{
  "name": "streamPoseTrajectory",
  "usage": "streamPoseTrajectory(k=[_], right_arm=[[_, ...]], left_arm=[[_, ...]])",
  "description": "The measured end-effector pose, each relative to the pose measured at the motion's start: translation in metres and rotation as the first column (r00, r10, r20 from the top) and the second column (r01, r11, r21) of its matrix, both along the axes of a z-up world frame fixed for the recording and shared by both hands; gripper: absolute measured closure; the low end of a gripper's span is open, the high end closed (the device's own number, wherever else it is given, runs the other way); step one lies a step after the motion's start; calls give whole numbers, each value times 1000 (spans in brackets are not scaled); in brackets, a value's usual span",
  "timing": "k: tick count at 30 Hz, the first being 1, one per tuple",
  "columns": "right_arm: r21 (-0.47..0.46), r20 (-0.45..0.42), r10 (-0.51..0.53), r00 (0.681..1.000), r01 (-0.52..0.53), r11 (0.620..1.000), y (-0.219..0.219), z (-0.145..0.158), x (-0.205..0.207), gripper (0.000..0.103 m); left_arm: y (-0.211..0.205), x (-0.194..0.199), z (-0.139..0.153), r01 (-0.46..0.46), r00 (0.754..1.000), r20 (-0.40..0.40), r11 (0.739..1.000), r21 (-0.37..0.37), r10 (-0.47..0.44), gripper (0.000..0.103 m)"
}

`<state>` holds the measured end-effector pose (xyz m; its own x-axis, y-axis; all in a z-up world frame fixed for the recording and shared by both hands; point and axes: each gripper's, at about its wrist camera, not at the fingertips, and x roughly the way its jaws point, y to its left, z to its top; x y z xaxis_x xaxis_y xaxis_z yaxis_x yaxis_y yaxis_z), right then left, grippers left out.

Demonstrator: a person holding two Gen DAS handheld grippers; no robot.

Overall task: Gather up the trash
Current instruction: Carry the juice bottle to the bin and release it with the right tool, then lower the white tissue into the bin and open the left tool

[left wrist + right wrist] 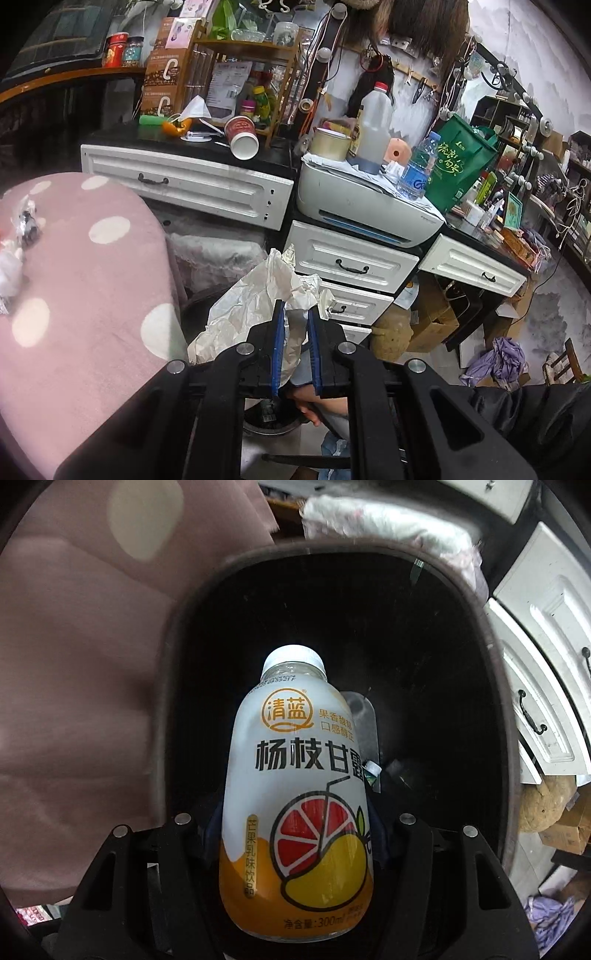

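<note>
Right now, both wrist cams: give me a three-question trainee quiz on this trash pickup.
1. True or false: the right gripper holds a bottle cap-first over the dark bin.
2. What is pinched in the left gripper?
A. paper cup
B. crumpled white paper
C. green bag
3. What colour is the bottle's cap?

Key:
1. True
2. B, the crumpled white paper
3. White

Crumpled white paper [255,299], pinched at one edge, hangs in the air beside the pink dotted cushion. Capped drink bottle [295,801] (white and orange label, citrus graphic) points cap-first into the dark bin [177,686].
</note>
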<state>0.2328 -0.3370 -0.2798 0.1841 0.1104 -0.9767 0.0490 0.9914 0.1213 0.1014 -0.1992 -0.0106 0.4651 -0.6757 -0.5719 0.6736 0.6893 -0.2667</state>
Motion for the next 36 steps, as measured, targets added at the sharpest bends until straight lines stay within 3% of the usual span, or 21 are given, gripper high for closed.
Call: streamPoseTrajectory(k=[7, 13, 22, 30, 36], right_arm=[[34, 15, -13, 1000, 12, 999, -7, 1, -5, 34], [40, 127, -69, 990, 64, 997, -28, 43, -24, 33], [-81, 342, -151, 928, 189, 979, -75, 113, -71, 30], [-51, 395, -291, 872, 337, 940, -133, 131, -94, 30], [-23, 414, -324, 851, 365, 931, -140, 137, -108, 30]], left_arm=[[-6, -2, -9, 14, 1000, -22, 1000, 4, -14, 90], [-8, -2, -19, 13, 999, -37, 1000, 19, -12, 90], [-29, 1, -36, 36, 999, -42, 997, 75, -33, 90], [-59, 21, -67, 45, 998, -61, 984, 173, -35, 90], [-84, 33, -92, 60, 997, -67, 965, 255, -44, 90]])
